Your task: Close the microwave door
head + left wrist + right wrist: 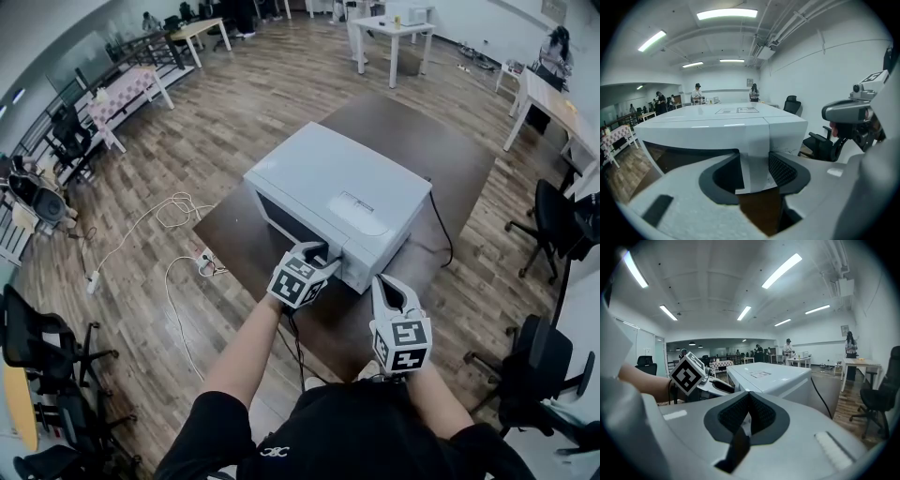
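White and boxy, the microwave (337,187) sits in the middle of the brown counter (441,159) with its front turned towards the person. The door (286,220), with its dark window, runs sideways across that front. Its upright free edge is at the near right end, next to the control panel (787,133).

That edge is what the next move turns on, and the left claw (317,251) is right at it, pointing straight in and a little downward. In the left gripper view its jaws stand apart, and the pale strip of the door's frame fills the gap between them. I cannot tell whether the pads actually press on that strip or only frame it, so I read the claw as released rather than grasping.

From above, the door looks flush with the panel or very close to it, and no clear gap shows at the seam. If any swing is left, I judge it calls for a short push straight ahead from where the left claw already is.

The right claw (749,399) is clenched on nothing. It hangs back off the microwave's near right corner, apart from the casing. The left hand is plainly the nearer one to the door.
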Tool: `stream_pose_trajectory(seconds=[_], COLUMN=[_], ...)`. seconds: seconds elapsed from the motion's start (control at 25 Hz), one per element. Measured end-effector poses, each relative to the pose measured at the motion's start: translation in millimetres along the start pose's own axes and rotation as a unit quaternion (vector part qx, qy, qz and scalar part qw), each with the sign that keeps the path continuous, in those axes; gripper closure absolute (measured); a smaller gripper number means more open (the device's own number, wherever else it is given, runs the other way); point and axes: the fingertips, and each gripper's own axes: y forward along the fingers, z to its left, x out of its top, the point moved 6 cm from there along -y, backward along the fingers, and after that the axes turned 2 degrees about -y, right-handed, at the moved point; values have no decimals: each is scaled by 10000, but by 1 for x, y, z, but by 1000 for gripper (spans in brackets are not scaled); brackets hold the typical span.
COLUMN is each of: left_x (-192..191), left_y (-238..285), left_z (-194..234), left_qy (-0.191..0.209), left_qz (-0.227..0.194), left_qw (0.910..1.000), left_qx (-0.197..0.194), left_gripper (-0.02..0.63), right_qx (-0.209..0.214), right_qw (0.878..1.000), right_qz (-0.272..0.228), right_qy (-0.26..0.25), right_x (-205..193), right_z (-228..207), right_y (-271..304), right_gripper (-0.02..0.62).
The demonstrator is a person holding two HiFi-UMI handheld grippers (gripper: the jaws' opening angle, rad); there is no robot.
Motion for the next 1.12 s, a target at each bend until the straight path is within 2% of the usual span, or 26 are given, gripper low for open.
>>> stream_pose_trajectory(seconds=[0.12,0.32,0.44,0.48,0.8,0.96,1.12], left_x=[0,13,20,21,23,9,-5], left_y=[-5,-40,-67,-76,-135,-152,-162], left_z=[-4,-13,-14,-15,-27,-35,-42], left_qy=[-147,-641,-933,-969,-1061,-1319,-1312], left_qz=[-40,-574,-884,-975,-1399,-1511,-1430], left_qw=[9996,9940,9861,9830,9629,9543,9510], left_qx=[241,679,1050,1214,2049,2215,2409], left_gripper=[411,505,587,595,594,594,594], right_qx=[10,65,144,177,445,698,866], right_qw=[10000,10000,9998,9998,9984,9966,9954], right_qz=[-21,-64,-99,-121,-355,-421,-411], right_qy=[-8,-5,-19,-32,-33,156,58], right_x=[-1,1,4,6,23,29,32], right_z=[0,4,8,10,26,37,48], right_y=[-3,-3,1,2,16,22,27], right_gripper=[586,586,586,586,586,586,588])
